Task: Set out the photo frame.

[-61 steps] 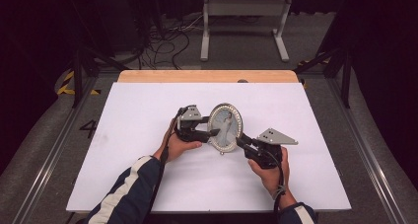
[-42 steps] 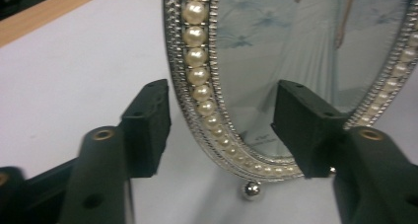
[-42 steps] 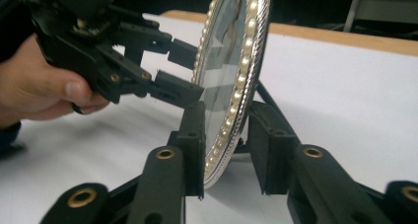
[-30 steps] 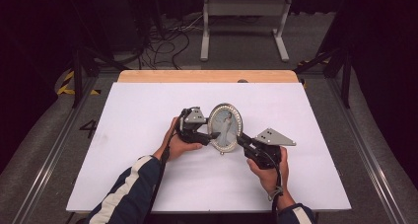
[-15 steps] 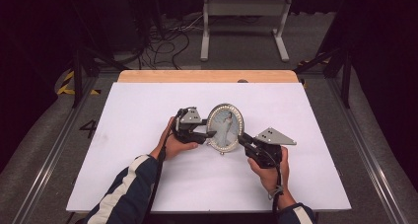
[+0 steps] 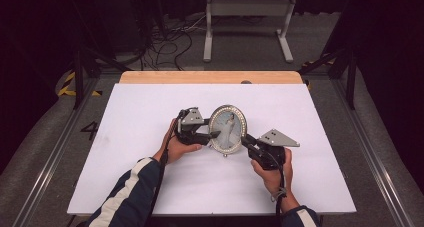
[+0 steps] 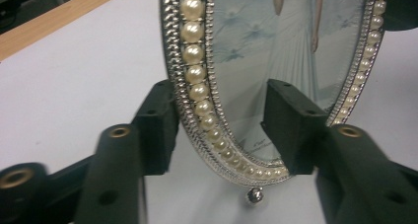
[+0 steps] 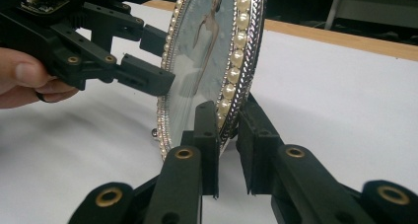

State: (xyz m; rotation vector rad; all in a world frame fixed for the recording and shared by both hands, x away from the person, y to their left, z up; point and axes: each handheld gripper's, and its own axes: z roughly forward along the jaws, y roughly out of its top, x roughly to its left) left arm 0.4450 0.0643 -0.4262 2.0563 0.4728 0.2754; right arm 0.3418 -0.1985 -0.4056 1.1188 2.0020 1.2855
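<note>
A: Two tools, 1 frame. Biggest first: white worktop, wood strip at far edge.

B: Frame pos?

A: Oval pearl-rimmed photo frame upright near worktop centre, betw. both tools; small ball foot at the bottom.

B: L tool?

A: Left tool jaws just been closing, frame's left rim betw. them; front pad over the glass, can't tell if it presses.

B: R?

A: Right tool pinching lower right rim, pads front & back.

picture frame top cropped, back hidden
</note>
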